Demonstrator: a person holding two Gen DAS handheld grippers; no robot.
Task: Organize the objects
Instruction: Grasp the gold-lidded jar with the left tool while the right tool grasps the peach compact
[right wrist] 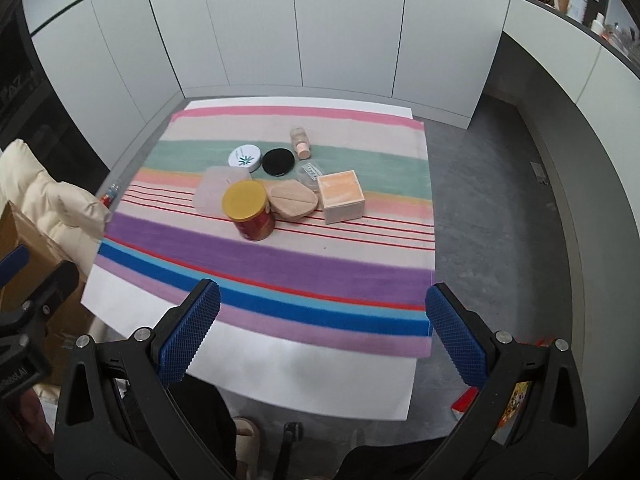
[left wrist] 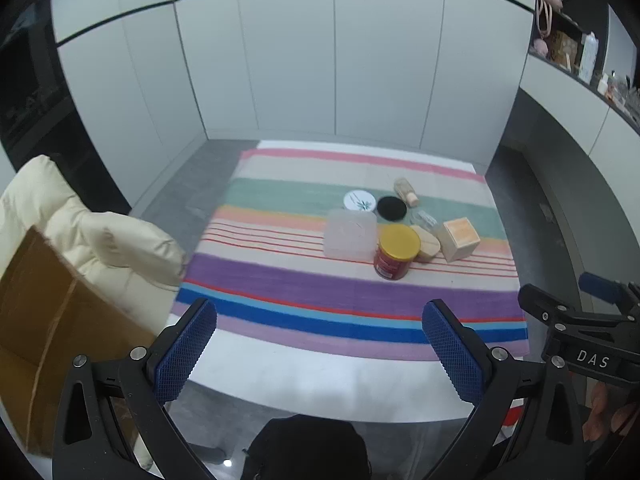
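On a striped cloth (left wrist: 280,288) (right wrist: 280,272) lies a cluster of items: a red jar with a yellow lid (left wrist: 395,252) (right wrist: 250,210), a translucent plastic box (left wrist: 350,234) (right wrist: 214,192), a white round tin (left wrist: 359,201) (right wrist: 245,157), a black round puff (left wrist: 392,208) (right wrist: 277,162), a small peach bottle on its side (left wrist: 407,191) (right wrist: 301,142), a beige pad (left wrist: 427,245) (right wrist: 292,201), a clear small case (left wrist: 425,219) (right wrist: 310,173) and a peach-topped cube box (left wrist: 460,238) (right wrist: 343,197). My left gripper (left wrist: 320,348) and right gripper (right wrist: 322,332) are open, held above the near table edge, well short of the items.
The cloth covers a white table (left wrist: 320,384) (right wrist: 304,376). A cream padded jacket (left wrist: 92,232) and a cardboard box (left wrist: 48,320) sit at the left. White cabinet doors (left wrist: 320,60) stand behind; a shelf with clutter (left wrist: 576,52) is at upper right. Grey floor (right wrist: 500,240) lies to the right.
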